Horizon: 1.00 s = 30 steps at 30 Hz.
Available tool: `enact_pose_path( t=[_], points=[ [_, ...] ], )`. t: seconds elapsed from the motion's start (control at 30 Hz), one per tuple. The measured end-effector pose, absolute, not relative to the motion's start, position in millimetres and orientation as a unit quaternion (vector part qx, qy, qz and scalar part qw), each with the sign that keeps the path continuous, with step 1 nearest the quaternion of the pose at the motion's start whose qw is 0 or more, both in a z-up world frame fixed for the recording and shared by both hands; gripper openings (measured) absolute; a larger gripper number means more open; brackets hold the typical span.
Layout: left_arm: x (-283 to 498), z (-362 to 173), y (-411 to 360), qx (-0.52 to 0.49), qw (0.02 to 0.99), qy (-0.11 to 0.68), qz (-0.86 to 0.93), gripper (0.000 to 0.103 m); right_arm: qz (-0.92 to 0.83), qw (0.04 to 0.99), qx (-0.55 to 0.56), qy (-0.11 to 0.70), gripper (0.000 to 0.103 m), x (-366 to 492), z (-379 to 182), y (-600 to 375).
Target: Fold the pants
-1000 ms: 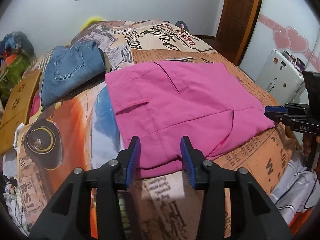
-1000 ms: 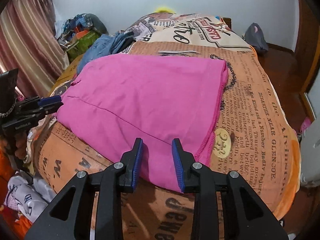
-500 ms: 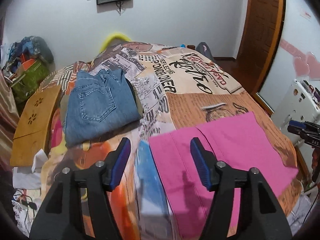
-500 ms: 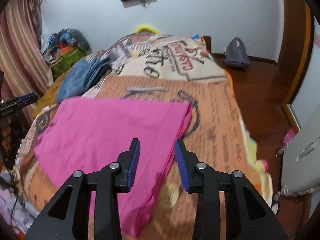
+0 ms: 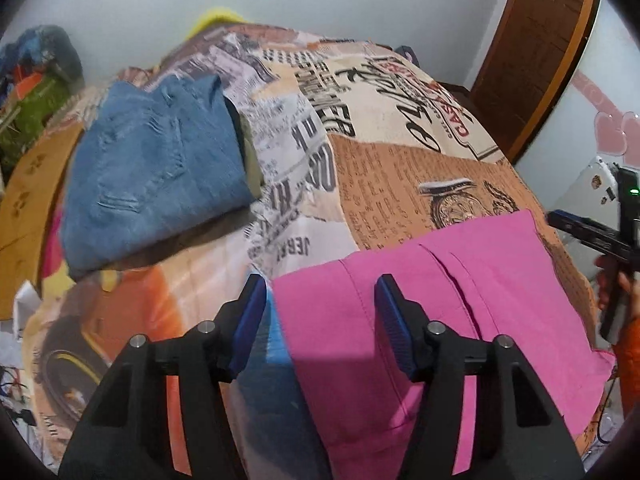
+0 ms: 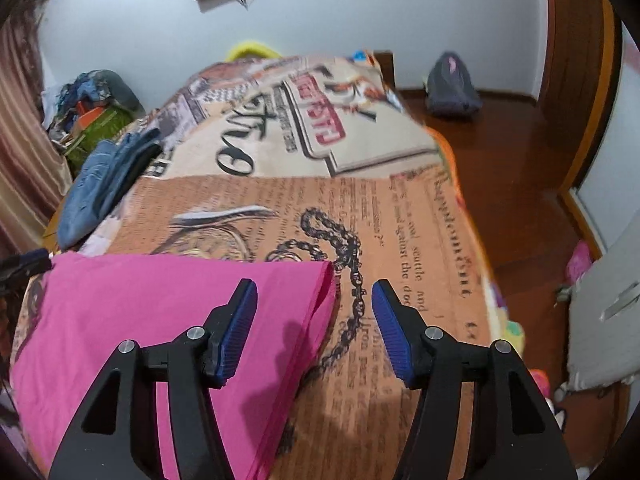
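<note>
The pink pants are laid flat on the bed, long axis running left to right. Left tool is held spread above the far-left corner; right tool is held spread at the far-right corner. Nothing is pinched.

Our left gripper and right gripper share one build: black angular arms with triangular cut-outs, silver round screws at the joints, ribbed blue pads on the fingers.

Pants on bed, right of jeans
</note>
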<state>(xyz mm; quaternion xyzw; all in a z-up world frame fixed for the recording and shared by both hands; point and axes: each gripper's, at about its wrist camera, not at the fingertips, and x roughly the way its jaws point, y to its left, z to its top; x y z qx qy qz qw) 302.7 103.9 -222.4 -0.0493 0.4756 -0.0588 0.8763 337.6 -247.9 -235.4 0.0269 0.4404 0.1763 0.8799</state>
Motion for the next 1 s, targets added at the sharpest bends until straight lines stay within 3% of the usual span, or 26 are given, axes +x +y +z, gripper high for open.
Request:
enact_pose_path(
  t=[0.37, 0.43, 0.53, 0.57, 0.6, 0.63, 0.77, 1.0],
  points=[
    [313.4, -241.2, 109.3, -0.081, 0.865, 0.490, -0.073, 0.057, 0.198, 0.852, 0.025, 0.483, 0.056, 366.9, -278.1, -229.5],
    [314.2, -242.9, 111.1, -0.093, 0.865, 0.488, -0.073, 0.056, 0.207, 0.852, 0.021, 0.481, 0.050, 365.6, -277.6, -227.7],
    [314.8, -243.1, 110.7, -0.098, 0.865, 0.487, -0.071, 0.049, 0.224, 0.846, 0.028, 0.482, 0.029, 366.3, -278.8, -225.4],
    [315.1, -242.2, 109.9, -0.097, 0.866, 0.486, -0.070, 0.039, 0.228, 0.845, 0.026, 0.482, 0.021, 366.1, -279.1, -222.4],
    [315.4, -240.1, 108.6, -0.098, 0.865, 0.485, -0.077, 0.022, 0.230, 0.845, 0.021, 0.482, 0.015, 365.6, -279.1, -219.6],
    [315.7, -238.1, 107.2, -0.100, 0.864, 0.486, -0.083, 0.016, 0.227, 0.847, 0.012, 0.480, 0.014, 364.8, -278.4, -216.7],
    [311.7, -230.3, 96.1, -0.052, 0.877, 0.473, -0.059, 0.013, 0.221, 0.858, -0.010, 0.463, 0.006, 365.2, -273.0, -209.1],
    [303.5, -219.6, 110.5, -0.059, 0.887, 0.457, -0.027, 0.013, 0.215, 0.874, -0.052, 0.433, 0.005, 376.3, -262.1, -192.1]
  ],
)
